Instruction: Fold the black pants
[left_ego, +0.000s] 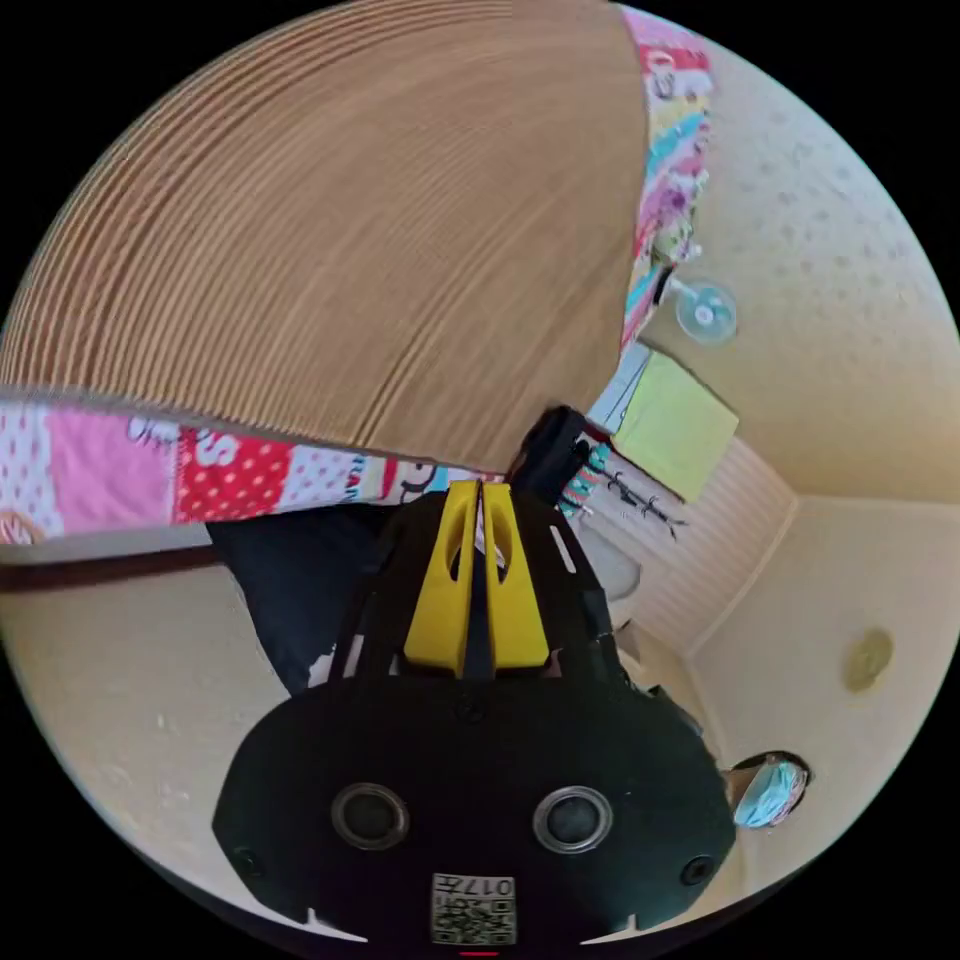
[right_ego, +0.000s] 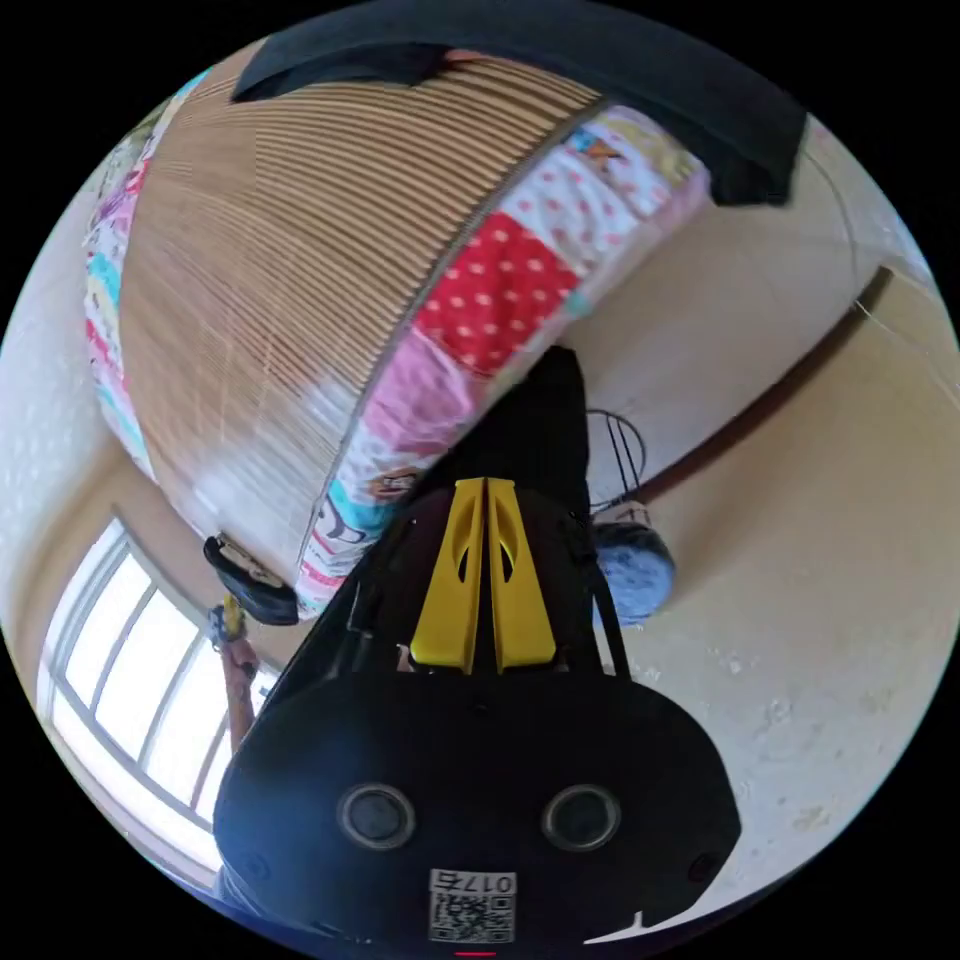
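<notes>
The likeliest slip, as I judge it, is that the black fabric pants (right_ego: 535, 420) slide out of one pinch while lifted, since each grip seems to take only a thin edge; a sideways pull could also drag the cloth across the ribbed tan woven mat (left_ego: 330, 230) and leave it skewed. In the left gripper view the left gripper (left_ego: 481, 488) has its yellow jaws closed tip to tip, with dark cloth hanging at 9 o'clock of them, below the mat's pink-and-red patchwork border (left_ego: 200, 465); whether cloth sits between the tips I cannot tell. In the right gripper view the right gripper (right_ego: 485, 485) has its jaws pressed together too, with a black fold rising at 12 o'clock from them. More black cloth drapes across the view's top edge. The fabric looks matte, limp and creased.
</notes>
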